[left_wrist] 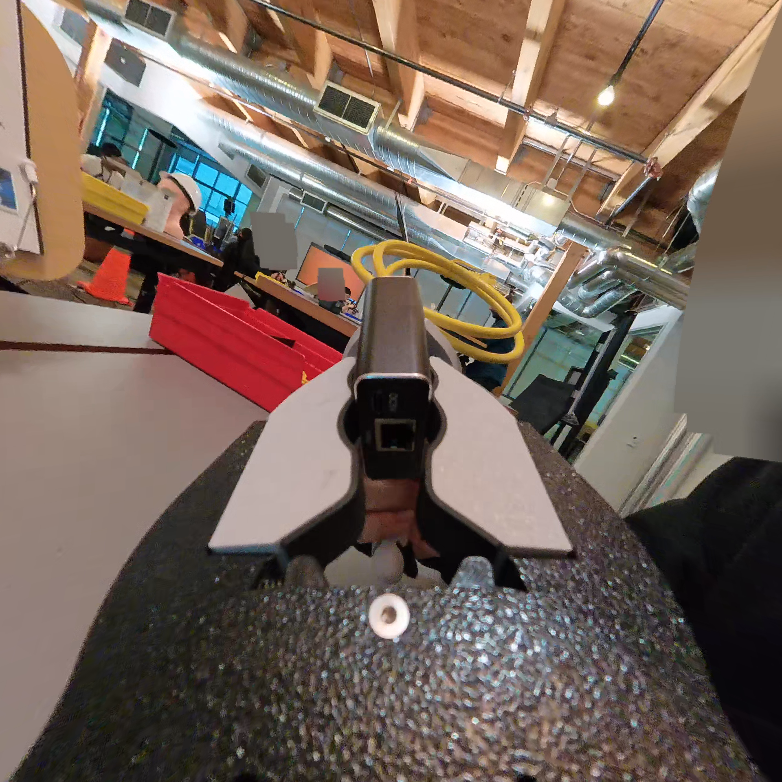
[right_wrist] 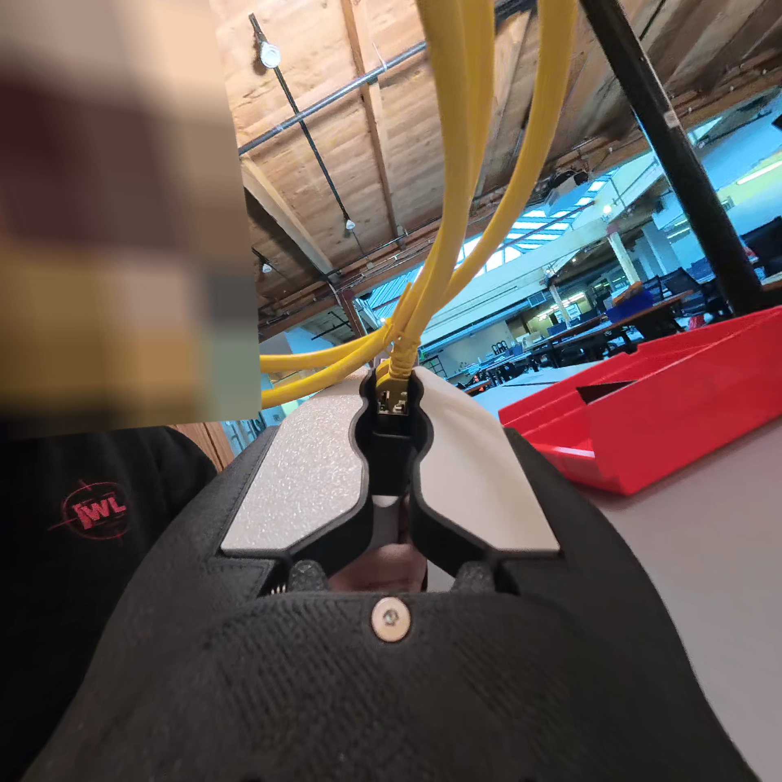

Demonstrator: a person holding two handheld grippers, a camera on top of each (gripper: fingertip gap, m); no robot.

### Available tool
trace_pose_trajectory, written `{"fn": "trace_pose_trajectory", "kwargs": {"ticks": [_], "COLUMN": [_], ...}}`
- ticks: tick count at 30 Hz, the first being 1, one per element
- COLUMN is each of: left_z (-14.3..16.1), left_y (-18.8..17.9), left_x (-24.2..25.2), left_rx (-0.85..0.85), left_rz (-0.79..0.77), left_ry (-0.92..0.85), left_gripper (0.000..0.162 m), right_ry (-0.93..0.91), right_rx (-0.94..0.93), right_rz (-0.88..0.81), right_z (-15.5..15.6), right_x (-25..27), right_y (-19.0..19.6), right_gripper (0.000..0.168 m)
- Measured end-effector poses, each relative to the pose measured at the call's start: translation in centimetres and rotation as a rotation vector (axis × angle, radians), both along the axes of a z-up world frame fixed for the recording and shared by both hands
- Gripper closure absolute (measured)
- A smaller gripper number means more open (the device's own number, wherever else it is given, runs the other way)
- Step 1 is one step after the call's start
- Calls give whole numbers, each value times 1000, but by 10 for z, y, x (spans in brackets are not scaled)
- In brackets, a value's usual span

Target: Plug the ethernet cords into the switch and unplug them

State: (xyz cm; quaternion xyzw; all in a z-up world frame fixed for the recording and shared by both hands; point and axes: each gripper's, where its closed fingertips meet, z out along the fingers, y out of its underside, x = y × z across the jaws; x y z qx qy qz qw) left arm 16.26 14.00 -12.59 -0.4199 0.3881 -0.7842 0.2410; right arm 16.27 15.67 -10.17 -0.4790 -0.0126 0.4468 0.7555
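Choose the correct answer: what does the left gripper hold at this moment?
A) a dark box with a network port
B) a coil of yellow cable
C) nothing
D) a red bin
A: in the left wrist view the left gripper is closed on a dark box whose empty port faces the camera; the yellow cable is in the right gripper.

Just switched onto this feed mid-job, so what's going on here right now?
A person is working with two handheld grippers above a table. The left gripper is shut on a small dark switch, its ethernet port facing the camera and empty. The right gripper is shut on the plug of a coiled yellow ethernet cord. Nothing is plugged in. A red bin sits on the table.
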Motion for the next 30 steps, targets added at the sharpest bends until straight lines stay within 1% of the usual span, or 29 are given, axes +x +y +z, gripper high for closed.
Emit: {"fn": "trace_pose_trajectory", "kwargs": {"ticks": [6,13,17,21,26,30], "left_z": [29,47,51,55,58,59], "left_y": [0,2,-1,-5,-12,-15], "left_x": [-12,-22,-26,-32,-39,-43], "left_rx": [153,238,305,336,372,417], "left_rz": [51,60,40,20,-16,-35], "left_ry": [-98,-150,-178,-192,-224,-239], "left_gripper": [136,136,136,136,136,135], "right_ry": [-75,-141,-222,-336,-445,-475], "right_rx": [68,85,96,119,137,140], "right_rz": [-9,-19,-68,-167,-199,-193], "right_z": [20,29,35,40,46,47], "right_x": [-13,-21,-25,-28,-36,-40], "right_y": [-10,-16,-19,-22,-29,-31], "right_gripper": [152,154,153,152,153,153]}}
